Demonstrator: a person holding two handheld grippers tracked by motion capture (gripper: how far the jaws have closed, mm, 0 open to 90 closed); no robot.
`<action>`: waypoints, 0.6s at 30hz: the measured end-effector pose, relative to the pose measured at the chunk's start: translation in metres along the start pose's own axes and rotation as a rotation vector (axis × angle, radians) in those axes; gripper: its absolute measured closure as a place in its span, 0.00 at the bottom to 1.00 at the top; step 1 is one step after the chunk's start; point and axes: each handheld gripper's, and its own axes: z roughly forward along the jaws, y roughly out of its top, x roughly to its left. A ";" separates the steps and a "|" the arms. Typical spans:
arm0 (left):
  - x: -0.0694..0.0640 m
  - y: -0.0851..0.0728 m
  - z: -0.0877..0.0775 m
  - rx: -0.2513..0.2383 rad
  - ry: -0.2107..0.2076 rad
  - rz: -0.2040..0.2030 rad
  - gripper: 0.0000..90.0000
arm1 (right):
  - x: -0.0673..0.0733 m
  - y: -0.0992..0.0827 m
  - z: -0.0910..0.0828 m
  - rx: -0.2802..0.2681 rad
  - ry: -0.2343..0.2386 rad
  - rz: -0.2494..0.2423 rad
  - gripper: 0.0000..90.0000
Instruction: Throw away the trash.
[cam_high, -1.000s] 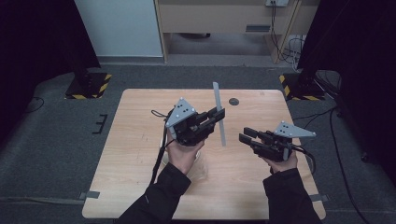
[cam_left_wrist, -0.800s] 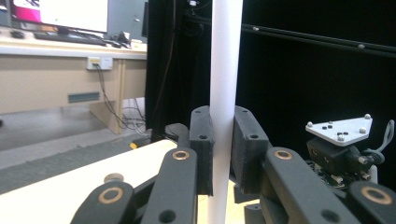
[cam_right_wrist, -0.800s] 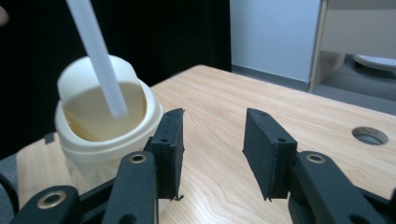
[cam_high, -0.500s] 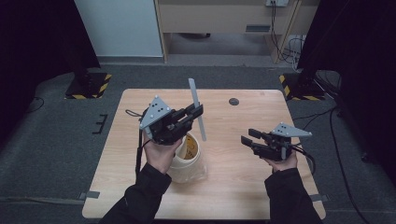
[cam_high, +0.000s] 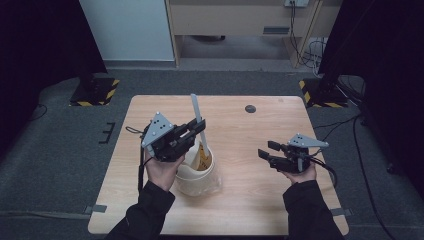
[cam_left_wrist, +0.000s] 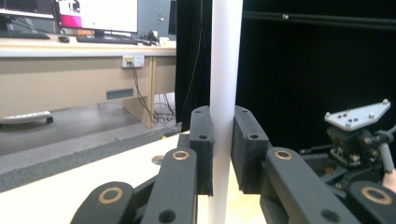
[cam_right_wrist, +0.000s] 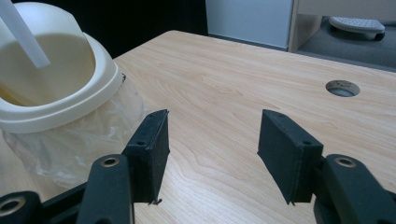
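My left gripper (cam_high: 192, 131) clamped on white stick (cam_high: 197, 118), pads pinching it from both sides; stick near upright, lower end dipping into cream bucket (cam_high: 199, 170). Bucket sits toward near edge of table (cam_high: 240, 125), left of middle, clear plastic bag (cam_right_wrist: 70, 144) bunched round its base. My right gripper (cam_high: 265, 151) low over table near right edge, well apart from bucket; jaws have just been opening, apart now, nothing between them

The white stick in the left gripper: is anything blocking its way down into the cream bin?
Nothing visible blocks it. The white stick, clamped in the left gripper, already has its lower end inside the open cream bin.
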 end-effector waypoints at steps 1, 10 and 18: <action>0.000 -0.002 0.001 0.006 0.001 0.003 0.88 | 0.000 0.000 0.000 0.002 -0.002 -0.002 0.47; -0.002 -0.022 0.005 0.048 0.002 0.012 0.88 | -0.002 -0.005 0.003 0.032 -0.011 -0.004 0.46; -0.002 -0.035 0.006 0.076 -0.001 0.007 0.88 | -0.001 -0.007 0.006 0.050 -0.018 -0.016 0.44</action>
